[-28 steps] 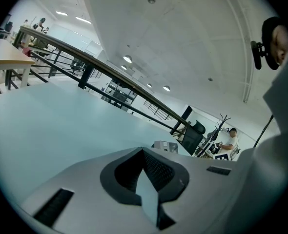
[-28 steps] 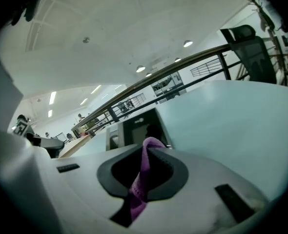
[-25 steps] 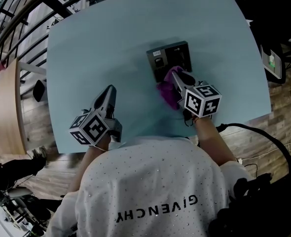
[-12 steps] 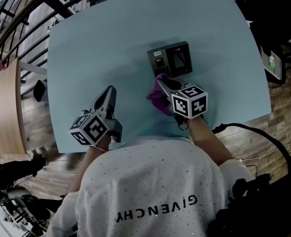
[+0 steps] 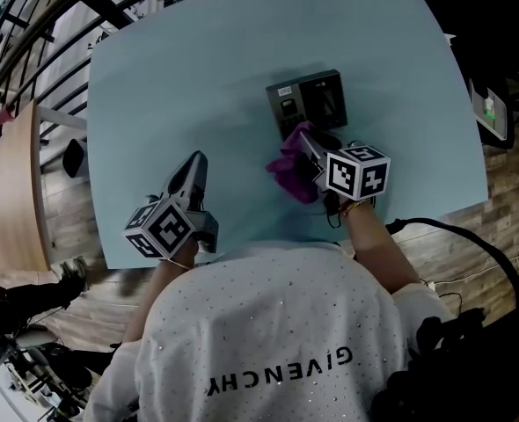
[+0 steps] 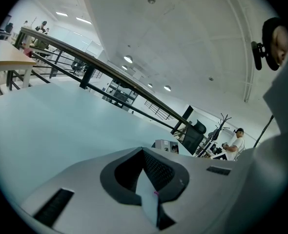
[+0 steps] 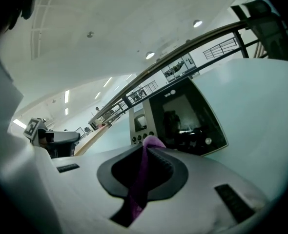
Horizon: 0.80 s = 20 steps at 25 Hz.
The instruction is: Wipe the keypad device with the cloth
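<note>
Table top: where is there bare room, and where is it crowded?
Bare: the table between its far edge, the keypad device and the left gripper; also right of the device. Crowded: around the right gripper holding the cloth.

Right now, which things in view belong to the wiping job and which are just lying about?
In the job:
dark grey keypad device
purple cloth, at the device's near edge
right gripper, shut on the cloth

Not in the job:
left gripper, shut and empty, over the pale blue table
curved wooden table, far left
black cable, on the floor at right
</note>
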Each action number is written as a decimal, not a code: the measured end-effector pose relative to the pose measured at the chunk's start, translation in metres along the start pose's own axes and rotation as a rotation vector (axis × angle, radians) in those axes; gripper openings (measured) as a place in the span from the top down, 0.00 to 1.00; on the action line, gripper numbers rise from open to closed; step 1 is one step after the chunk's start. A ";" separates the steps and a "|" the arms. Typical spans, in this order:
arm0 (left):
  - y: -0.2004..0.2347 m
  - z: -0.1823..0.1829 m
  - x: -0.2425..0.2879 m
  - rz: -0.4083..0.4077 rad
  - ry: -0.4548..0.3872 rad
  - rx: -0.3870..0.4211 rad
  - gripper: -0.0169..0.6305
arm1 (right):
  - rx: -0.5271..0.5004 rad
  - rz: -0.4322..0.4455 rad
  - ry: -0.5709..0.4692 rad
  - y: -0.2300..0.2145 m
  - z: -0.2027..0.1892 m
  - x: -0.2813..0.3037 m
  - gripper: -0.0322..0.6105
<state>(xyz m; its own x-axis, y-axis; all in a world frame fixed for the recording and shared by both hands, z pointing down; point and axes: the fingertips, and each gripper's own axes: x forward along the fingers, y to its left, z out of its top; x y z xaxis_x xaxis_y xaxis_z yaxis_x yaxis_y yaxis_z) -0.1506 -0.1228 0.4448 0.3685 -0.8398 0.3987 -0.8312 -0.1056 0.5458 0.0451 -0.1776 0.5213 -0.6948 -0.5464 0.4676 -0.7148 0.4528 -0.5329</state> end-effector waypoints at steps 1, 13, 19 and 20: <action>0.001 0.000 0.000 0.002 0.001 0.000 0.97 | 0.006 -0.006 -0.005 -0.003 0.001 -0.001 0.92; 0.000 -0.001 0.008 -0.001 0.012 -0.002 0.97 | 0.048 -0.016 -0.032 -0.022 0.008 -0.012 0.92; 0.001 -0.003 0.012 0.003 0.023 -0.003 0.97 | 0.059 -0.001 -0.033 -0.028 0.010 -0.015 0.92; 0.000 -0.004 0.013 0.003 0.026 -0.003 0.97 | 0.062 0.000 -0.034 -0.029 0.010 -0.016 0.92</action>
<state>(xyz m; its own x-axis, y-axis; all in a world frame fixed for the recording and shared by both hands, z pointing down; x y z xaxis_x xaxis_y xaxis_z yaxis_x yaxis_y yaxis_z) -0.1445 -0.1319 0.4527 0.3767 -0.8262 0.4189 -0.8311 -0.1017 0.5467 0.0778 -0.1888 0.5217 -0.6912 -0.5704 0.4437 -0.7075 0.4094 -0.5760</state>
